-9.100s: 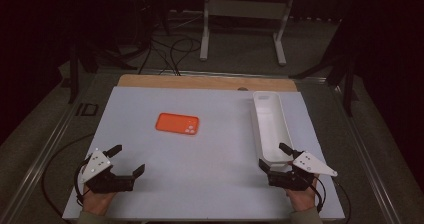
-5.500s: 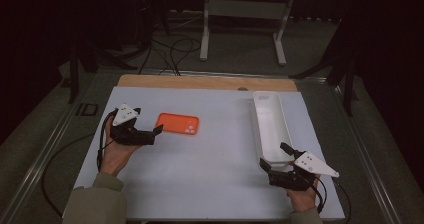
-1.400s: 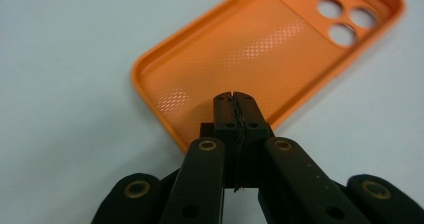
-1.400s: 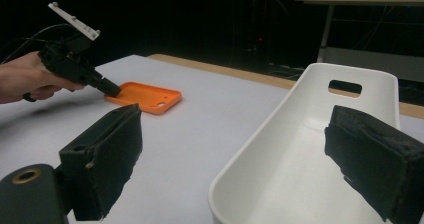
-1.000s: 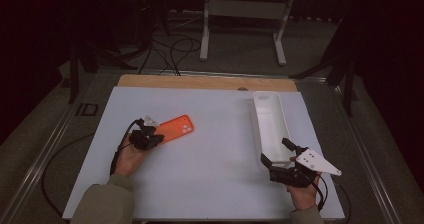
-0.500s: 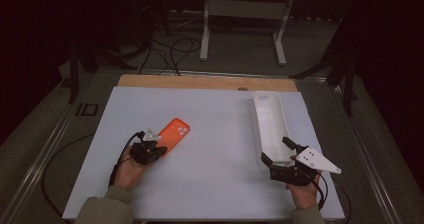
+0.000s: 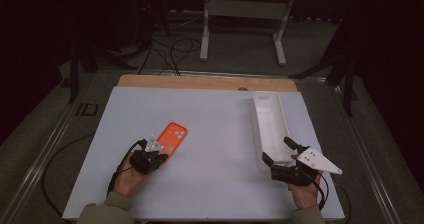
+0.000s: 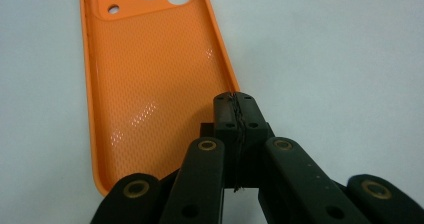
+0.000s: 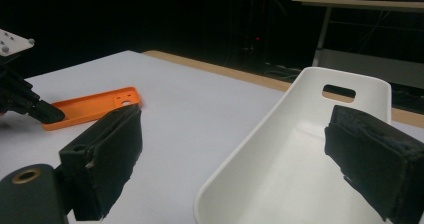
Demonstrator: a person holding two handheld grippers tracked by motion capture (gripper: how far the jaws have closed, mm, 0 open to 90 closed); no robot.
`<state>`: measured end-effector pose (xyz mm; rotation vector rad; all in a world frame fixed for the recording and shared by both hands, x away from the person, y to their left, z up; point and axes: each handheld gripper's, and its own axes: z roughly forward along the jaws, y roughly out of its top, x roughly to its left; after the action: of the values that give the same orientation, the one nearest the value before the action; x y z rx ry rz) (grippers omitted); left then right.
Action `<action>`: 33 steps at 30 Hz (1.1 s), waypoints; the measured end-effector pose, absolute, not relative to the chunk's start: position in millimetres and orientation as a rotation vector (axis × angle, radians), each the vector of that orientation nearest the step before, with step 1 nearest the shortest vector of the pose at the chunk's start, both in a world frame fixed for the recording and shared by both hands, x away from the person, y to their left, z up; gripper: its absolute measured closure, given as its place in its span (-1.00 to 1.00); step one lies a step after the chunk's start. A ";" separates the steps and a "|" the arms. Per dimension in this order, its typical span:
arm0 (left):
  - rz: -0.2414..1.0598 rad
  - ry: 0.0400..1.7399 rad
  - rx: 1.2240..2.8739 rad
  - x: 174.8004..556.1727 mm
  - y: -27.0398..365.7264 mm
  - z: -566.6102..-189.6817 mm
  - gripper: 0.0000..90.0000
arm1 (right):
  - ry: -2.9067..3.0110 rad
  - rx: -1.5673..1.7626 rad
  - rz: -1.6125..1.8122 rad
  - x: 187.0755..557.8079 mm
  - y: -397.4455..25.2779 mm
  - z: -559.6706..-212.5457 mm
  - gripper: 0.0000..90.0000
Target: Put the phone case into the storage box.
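An orange phone case [image 7: 173, 136] lies inside-up on the white table, left of centre, its camera cutouts at the far end. My left gripper [image 7: 158, 157] is shut on the near right rim of the case [image 8: 150, 74], jaws pressed together [image 8: 235, 109]. A long white tray [image 7: 256, 119] lies along the right side. My right gripper [image 7: 276, 150] is open at the tray's near end, its jaws straddling the tray's near wall [image 9: 240, 184]. From the right gripper view the case [image 9: 95, 105] and the left gripper [image 9: 35, 109] sit far left.
The white board [image 7: 220, 129] has a wooden strip [image 7: 200, 82] along its far edge. Beyond it are a metal stand [image 7: 245, 14] and cables on the dark floor. A cable [image 7: 65, 154] trails off the left side.
The left gripper reached the case, shut on its rim, then dragged it nearer and turned it from crosswise to nearly lengthwise. The right gripper has stayed put.
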<state>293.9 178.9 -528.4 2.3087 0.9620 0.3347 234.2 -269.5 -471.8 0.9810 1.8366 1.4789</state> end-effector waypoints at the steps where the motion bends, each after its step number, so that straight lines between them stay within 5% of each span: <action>1: 0.336 0.962 2.303 294.3 179.2 -528.5 1.00 | 1.837 0.982 1.482 234.4 -269.8 -472.0 -0.82; 14: 0.468 0.906 1.895 274.4 206.9 -489.4 0.10 | 1.848 0.988 1.470 233.3 -270.0 -475.3 -0.82; 21: 0.580 0.917 1.771 248.7 222.5 -480.0 -0.57 | 1.838 1.005 1.460 229.3 -268.0 -478.4 -0.82; 27: 0.639 0.975 1.726 236.8 237.0 -481.1 -0.94 | 1.836 1.001 1.462 223.7 -266.4 -480.3 -0.82; 33: 0.649 0.977 1.694 227.7 246.8 -481.4 -0.99 | 1.814 1.013 1.486 222.2 -269.0 -480.6 -0.82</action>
<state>227.7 246.8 -481.4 1.6938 0.9766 0.6491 222.2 -269.0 -480.6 1.0131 1.8141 1.4858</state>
